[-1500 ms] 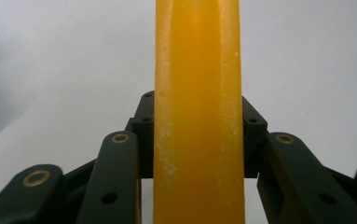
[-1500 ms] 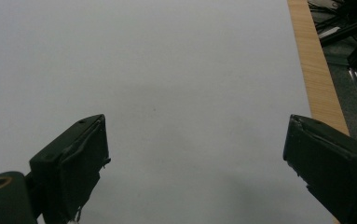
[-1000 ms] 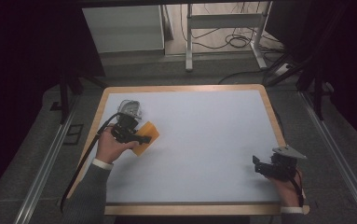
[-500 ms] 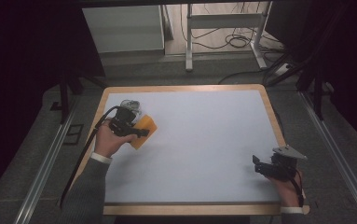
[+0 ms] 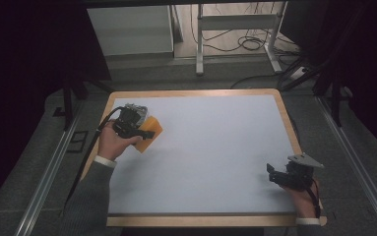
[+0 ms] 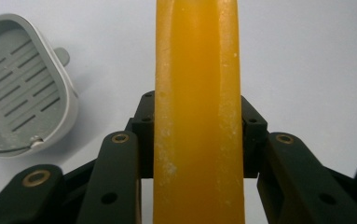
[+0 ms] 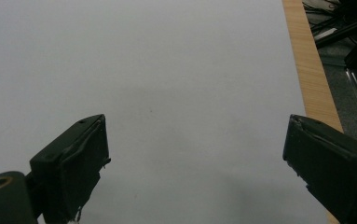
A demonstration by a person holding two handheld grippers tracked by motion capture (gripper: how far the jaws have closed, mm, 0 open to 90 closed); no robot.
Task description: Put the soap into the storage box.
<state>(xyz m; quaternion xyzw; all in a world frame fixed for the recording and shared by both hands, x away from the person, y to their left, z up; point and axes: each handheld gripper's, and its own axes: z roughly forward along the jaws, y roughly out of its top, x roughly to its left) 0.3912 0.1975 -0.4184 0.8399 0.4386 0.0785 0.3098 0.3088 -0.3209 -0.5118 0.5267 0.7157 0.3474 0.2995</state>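
One orange bar of soap [image 6: 197,107] stands on edge, clamped between the left gripper's [image 5: 136,129] jaws at the tabletop's [image 5: 215,147] far left corner, just beside a grey soap dish [image 6: 20,91], probably its destination. Well apart, the right gripper [image 5: 280,176] rests wide open, idle.

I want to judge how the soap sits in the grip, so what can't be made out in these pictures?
- Orange soap bar, left gripper view: top and bottom ends cut off by the frame edges; pads hidden behind it.
- Grey soap dish, left gripper view: left side cut off; in the high view the left gripper covers most of it.
- Right gripper, right gripper view: jaws cut off at the bottom and right edges.
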